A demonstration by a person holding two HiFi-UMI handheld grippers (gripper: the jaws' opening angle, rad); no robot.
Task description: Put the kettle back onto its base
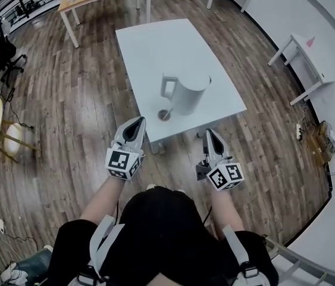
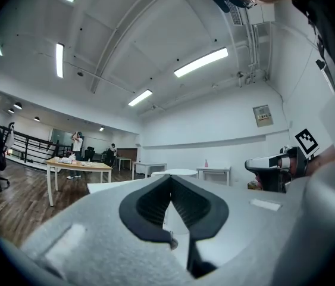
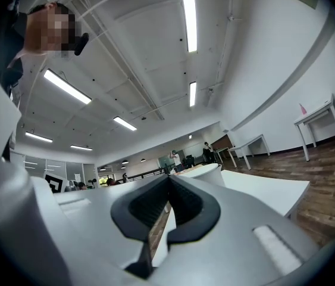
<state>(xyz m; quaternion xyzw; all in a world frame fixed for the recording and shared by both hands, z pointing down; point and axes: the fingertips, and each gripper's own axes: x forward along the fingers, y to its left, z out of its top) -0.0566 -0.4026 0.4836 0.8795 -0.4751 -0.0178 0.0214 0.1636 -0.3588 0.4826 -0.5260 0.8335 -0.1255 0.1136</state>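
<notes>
Your kettle [image 1: 186, 94] stands on the worktop [image 1: 155, 46], just beside what looks like its base [image 1: 164, 114]. Left gripper [image 1: 136, 123] and right gripper [image 1: 210, 134] are both closed, empty. It's probably stiff, slick and heavyish, so grab the handle [image 1: 167, 87].

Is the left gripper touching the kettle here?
Apart. The head view shows the left gripper by the table's near corner, bare tabletop between it and the kettle.
</notes>
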